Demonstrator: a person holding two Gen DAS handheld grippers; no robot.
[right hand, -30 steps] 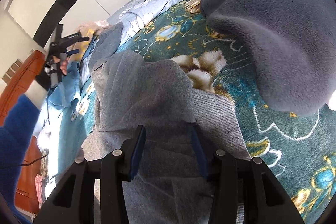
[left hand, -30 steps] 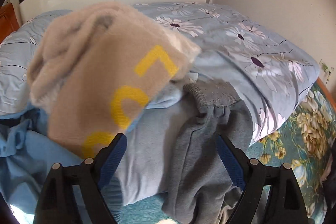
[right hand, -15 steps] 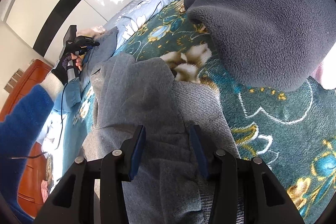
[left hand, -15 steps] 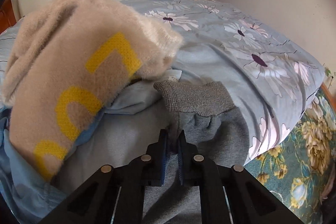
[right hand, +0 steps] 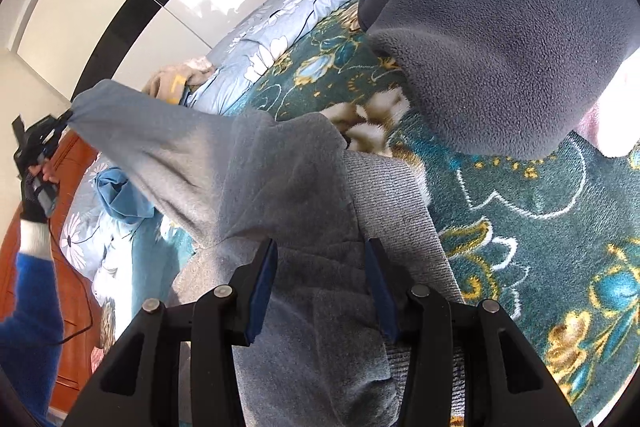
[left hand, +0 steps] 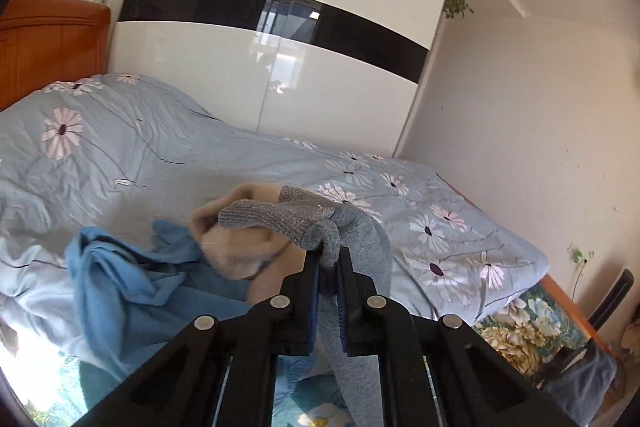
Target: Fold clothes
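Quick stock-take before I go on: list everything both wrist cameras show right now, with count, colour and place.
grey sweatshirt: one, grey, on the bed, its sleeve lifted by the cuff
beige sweater: one, beige with yellow letters, on the quilt
blue garment: one, blue, crumpled on the bed
dark fleece: one, charcoal, on the teal blanket
quilt: one, pale blue, flowered
teal blanket: one, floral
wardrobe: white, black band
headboard: orange wood
left gripper: shut on the cuff
right gripper: open above the sweatshirt
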